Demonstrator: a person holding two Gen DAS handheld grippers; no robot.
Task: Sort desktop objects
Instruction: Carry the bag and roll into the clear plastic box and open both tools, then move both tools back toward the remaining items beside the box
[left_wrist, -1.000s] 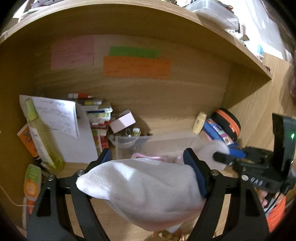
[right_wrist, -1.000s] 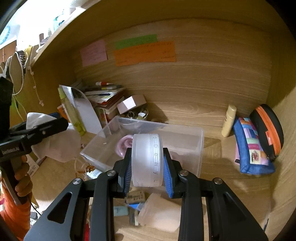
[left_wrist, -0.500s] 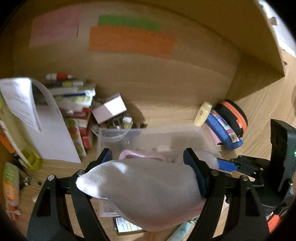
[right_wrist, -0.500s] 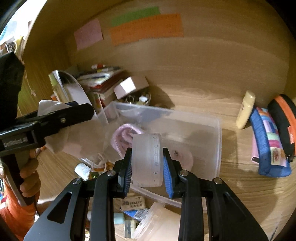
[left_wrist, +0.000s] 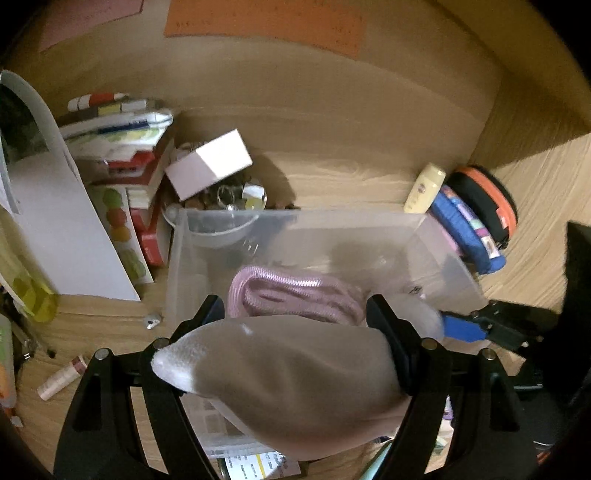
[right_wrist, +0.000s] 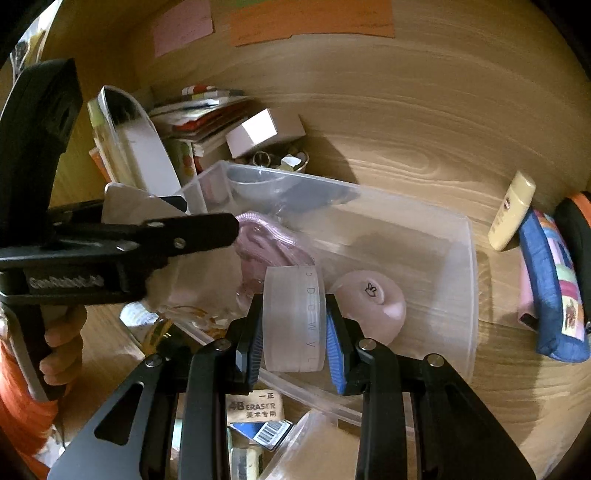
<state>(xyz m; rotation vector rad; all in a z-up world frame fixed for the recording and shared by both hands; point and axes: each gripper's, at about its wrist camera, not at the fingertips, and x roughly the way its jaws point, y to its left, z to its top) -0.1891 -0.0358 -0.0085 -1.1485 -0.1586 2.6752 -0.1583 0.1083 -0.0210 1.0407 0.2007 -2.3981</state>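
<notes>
My left gripper (left_wrist: 295, 317) is shut on a white sock (left_wrist: 280, 380) and holds it over the near left part of a clear plastic bin (left_wrist: 177, 251). A pink coiled item (left_wrist: 291, 295) lies in the bin. My right gripper (right_wrist: 293, 325) is shut on a frosted round jar (right_wrist: 295, 317), held on edge over the bin's near rim (right_wrist: 469, 288). A pink round puff (right_wrist: 369, 302) with a small bunny mark lies in the bin just right of the jar. The left gripper (right_wrist: 221, 229) with the sock (right_wrist: 192, 280) shows at left in the right wrist view.
Behind the bin stand a pink box (left_wrist: 210, 162), a bowl of keys (left_wrist: 236, 199), stacked books (left_wrist: 122, 147) and a white folder (left_wrist: 55, 229). A cream tube (left_wrist: 424, 188), blue pouch (left_wrist: 469, 232) and orange-black case (left_wrist: 487, 203) lie right. An eraser (right_wrist: 255, 406) lies near me.
Both grippers have moved forward and down over the bin with their loads. The bin now fills the middle of both views.
</notes>
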